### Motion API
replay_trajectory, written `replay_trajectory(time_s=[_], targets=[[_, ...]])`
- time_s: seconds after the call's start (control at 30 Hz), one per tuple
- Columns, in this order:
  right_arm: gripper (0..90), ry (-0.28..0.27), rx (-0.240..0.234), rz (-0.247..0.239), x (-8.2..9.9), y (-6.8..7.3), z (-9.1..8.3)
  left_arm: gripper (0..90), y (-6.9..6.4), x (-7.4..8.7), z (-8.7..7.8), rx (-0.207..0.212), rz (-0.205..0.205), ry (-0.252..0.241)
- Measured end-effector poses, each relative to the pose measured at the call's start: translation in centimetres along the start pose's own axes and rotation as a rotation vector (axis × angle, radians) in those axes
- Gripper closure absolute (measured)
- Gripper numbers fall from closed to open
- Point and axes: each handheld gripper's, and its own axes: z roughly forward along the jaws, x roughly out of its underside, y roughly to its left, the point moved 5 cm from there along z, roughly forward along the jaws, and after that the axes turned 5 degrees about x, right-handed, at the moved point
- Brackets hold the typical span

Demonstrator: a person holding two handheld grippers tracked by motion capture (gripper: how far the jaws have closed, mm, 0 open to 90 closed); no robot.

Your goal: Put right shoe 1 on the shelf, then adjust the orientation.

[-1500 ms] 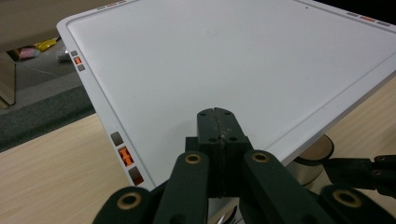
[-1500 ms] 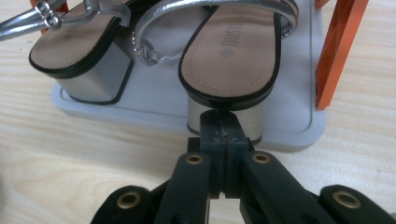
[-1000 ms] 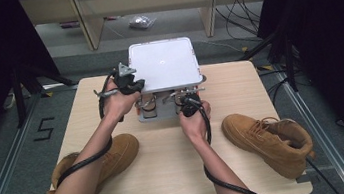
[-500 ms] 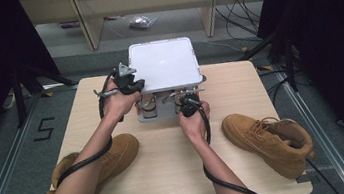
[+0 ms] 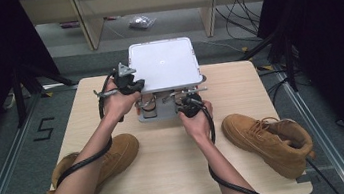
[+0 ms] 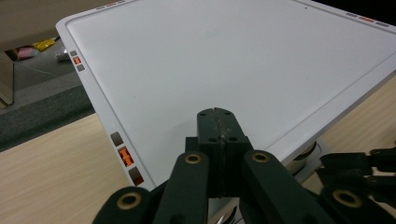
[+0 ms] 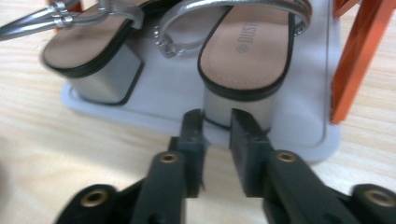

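Note:
A small rack with a white top shelf (image 5: 164,63) stands at the table's far middle. On its grey lower tray (image 7: 303,116) sits a pair of silver block-heel sandals, one at the left (image 7: 88,51) and one at the right (image 7: 247,46). My left gripper (image 5: 130,80) is at the shelf's left front corner. Its jaws are shut with nothing between them, tips (image 6: 218,116) just over the white shelf (image 6: 224,56). My right gripper (image 5: 188,100) is low at the tray's front. It (image 7: 218,119) is open by a narrow gap, right in front of the right sandal's heel.
A tan boot (image 5: 107,156) lies at the near left of the wooden table (image 5: 170,173), and another tan boot (image 5: 266,137) lies at the near right. An orange rack leg (image 7: 359,51) stands right of the sandals. Cables trail from both grippers.

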Motion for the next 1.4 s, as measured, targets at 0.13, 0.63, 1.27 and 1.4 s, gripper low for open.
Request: replay_trajectory(time_s=[0.13, 0.63, 1.27, 1.4], targets=[[60.5, 0.026, -0.01, -0.025, 0.4, -0.7, -2.0, 89.6, -0.1, 0.0, 0.1, -0.007, -0.008, -0.015], [49.2, 0.051, -0.027, -0.06, 3.2, -2.6, -5.7, 83.5, 0.1, -0.6, -0.8, -0.005, -0.04, -0.044], [46.9, 0.049, -0.045, -0.078, 6.4, -3.4, -7.2, 52.1, 1.4, 2.7, -7.9, 0.018, -0.017, 0.03], [44.3, 0.05, -0.051, -0.086, 7.4, -3.6, -7.3, 48.0, 1.4, 3.8, -9.1, 0.029, -0.028, 0.039]])
